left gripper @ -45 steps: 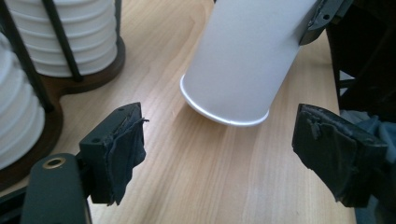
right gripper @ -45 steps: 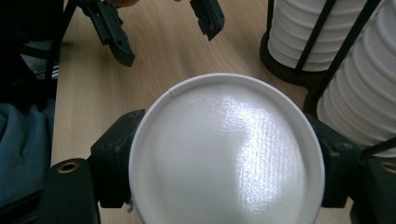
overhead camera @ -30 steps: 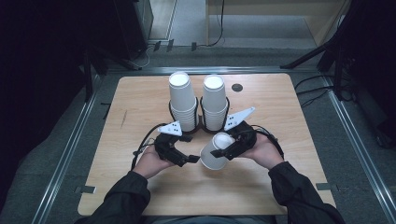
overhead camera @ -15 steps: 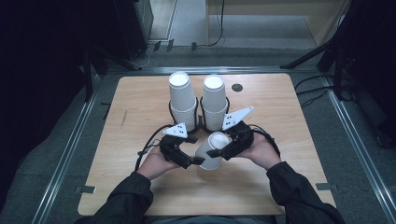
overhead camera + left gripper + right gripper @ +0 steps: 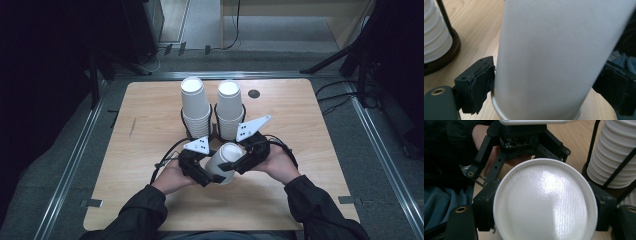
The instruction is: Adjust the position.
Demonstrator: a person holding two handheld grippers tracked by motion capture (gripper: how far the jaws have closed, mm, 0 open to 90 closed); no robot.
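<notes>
Wooden tabletop [image 5: 150,115] is carrying two cup stacks [image 5: 196,107] in a black holder, and just in front of that holder both claws are gripping one white paper cup [image 5: 223,162]: the right gripper [image 5: 245,161] is clamping its closed bottom end, the left gripper [image 5: 202,172] is pinching its wall near the rim. Squeezing harder is likely crushing the thin wall, and pulling unevenly risks the cup slipping free

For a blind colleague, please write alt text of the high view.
Two hand-held grippers, the left gripper and the right gripper, meet on one white paper cup, their jaws on its opposite sides, above a wooden table. Behind it, two stacks of white cups stand in black wire holders.
</notes>
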